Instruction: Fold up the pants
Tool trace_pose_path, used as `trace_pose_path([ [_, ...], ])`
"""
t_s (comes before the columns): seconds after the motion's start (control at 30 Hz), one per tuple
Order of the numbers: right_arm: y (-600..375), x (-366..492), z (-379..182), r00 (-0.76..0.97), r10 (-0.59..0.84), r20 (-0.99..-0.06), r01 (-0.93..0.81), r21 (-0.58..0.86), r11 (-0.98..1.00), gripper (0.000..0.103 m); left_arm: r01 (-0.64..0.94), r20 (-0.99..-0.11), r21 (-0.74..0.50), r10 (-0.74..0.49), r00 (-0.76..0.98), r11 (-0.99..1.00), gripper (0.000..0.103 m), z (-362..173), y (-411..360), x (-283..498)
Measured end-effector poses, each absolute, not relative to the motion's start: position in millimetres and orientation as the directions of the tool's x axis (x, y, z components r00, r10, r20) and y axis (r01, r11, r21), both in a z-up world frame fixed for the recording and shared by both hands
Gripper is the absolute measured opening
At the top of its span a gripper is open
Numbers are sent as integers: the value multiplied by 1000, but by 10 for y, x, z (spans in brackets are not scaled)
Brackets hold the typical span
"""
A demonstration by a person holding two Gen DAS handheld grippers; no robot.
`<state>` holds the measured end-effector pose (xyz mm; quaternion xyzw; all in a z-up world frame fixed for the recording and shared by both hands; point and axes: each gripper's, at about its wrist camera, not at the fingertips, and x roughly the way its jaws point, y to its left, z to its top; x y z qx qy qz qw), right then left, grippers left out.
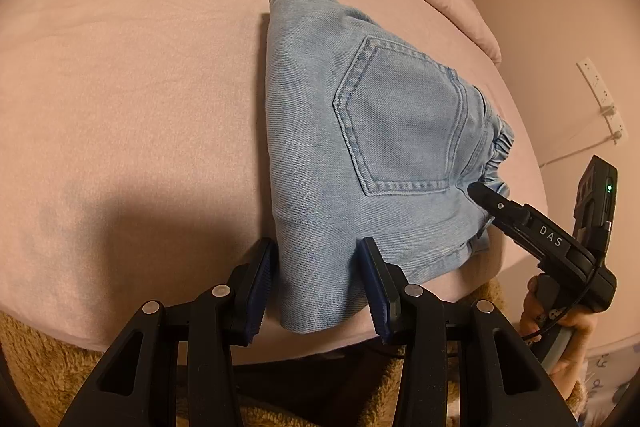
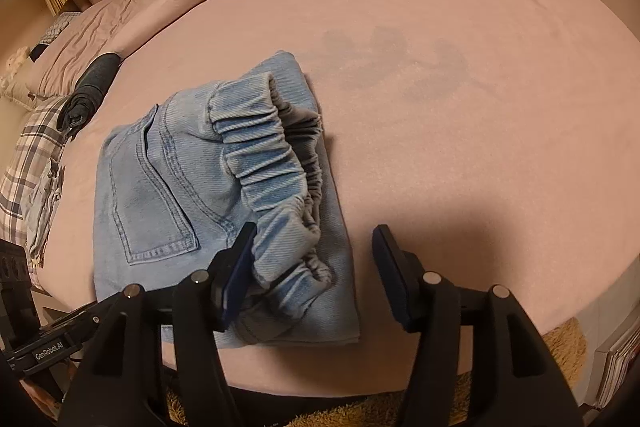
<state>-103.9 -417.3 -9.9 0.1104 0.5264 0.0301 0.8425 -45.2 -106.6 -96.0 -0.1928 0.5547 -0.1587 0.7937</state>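
The light blue denim pants (image 1: pixel 360 155) lie folded into a compact stack on the pink bed, back pocket up, elastic waistband (image 2: pixel 276 163) on the right side. My left gripper (image 1: pixel 316 275) is open, its jaws straddling the stack's near left corner. My right gripper (image 2: pixel 314 267) is open around the near end of the waistband; its left finger (image 2: pixel 240 259) rests on the denim. In the left wrist view the right gripper (image 1: pixel 492 205) shows with its tip at the waistband.
The pink bedsheet (image 2: pixel 460 107) spreads wide to the far side and right. A rolled dark garment (image 2: pixel 90 87) and plaid pillow (image 2: pixel 28 155) lie at the left. A brown fuzzy blanket (image 1: pixel 40 359) hangs along the near bed edge. A wall power strip (image 1: pixel 600 95) is at the right.
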Motion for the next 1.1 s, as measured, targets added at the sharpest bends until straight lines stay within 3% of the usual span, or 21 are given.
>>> trace_pose_path([
  [0.53, -4253, -1044, -94, 440, 165, -883, 82, 222, 972, 64, 87, -828, -463, -466, 312, 882, 45, -847, -1070, -321],
  [0.67, -4255, -1044, -61, 444, 152, -883, 84, 210, 974, 70, 96, -799, -473, -472, 372, 876, 45, -679, -945, -226],
  [0.73, -4265, -1042, -38, 446, 146, -883, 86, 204, 975, 73, 97, -784, -492, -489, 382, 865, 58, -645, -875, -157],
  [0.83, -4304, -1046, 42, 454, 168, -875, 76, 226, 971, 75, 103, -768, -496, -491, 413, 862, 68, -613, -802, -98],
  [1.0, -4375, -1073, 198, 497, 169, -851, 70, 234, 970, 88, 120, -744, -518, -515, 424, 847, 71, -654, -763, -24],
  [1.1, -4425, -1051, 225, 507, 179, -843, 61, 242, 968, 89, 140, -755, -507, -516, 404, 851, 72, -728, -854, 16],
])
